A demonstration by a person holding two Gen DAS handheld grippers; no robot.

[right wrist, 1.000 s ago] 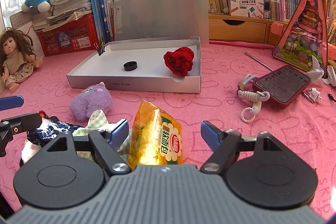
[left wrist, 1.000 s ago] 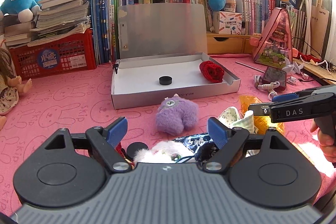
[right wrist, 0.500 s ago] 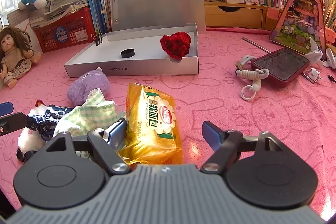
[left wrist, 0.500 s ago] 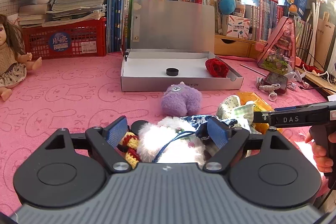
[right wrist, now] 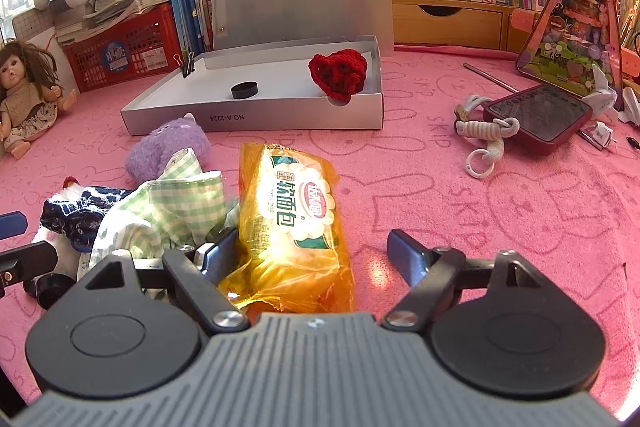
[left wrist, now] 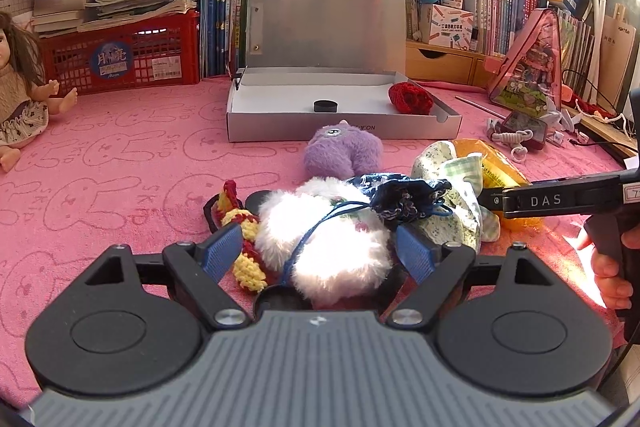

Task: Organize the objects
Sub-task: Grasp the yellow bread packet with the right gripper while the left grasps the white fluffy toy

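White fluff sits between my left claw point(left wrist: 320, 253) pads — jaws wide, gripping nothing, the white plush toy point(left wrist: 328, 239) just lying there. My right claw point(right wrist: 316, 253) gapes too, straddling the yellow bread packet point(right wrist: 292, 219) — grey box point(right wrist: 256, 115) beyond.

The grey box point(right wrist: 256, 119) reads "NO.A-2224"; the right gripper point(left wrist: 556, 201) reads "DAS".
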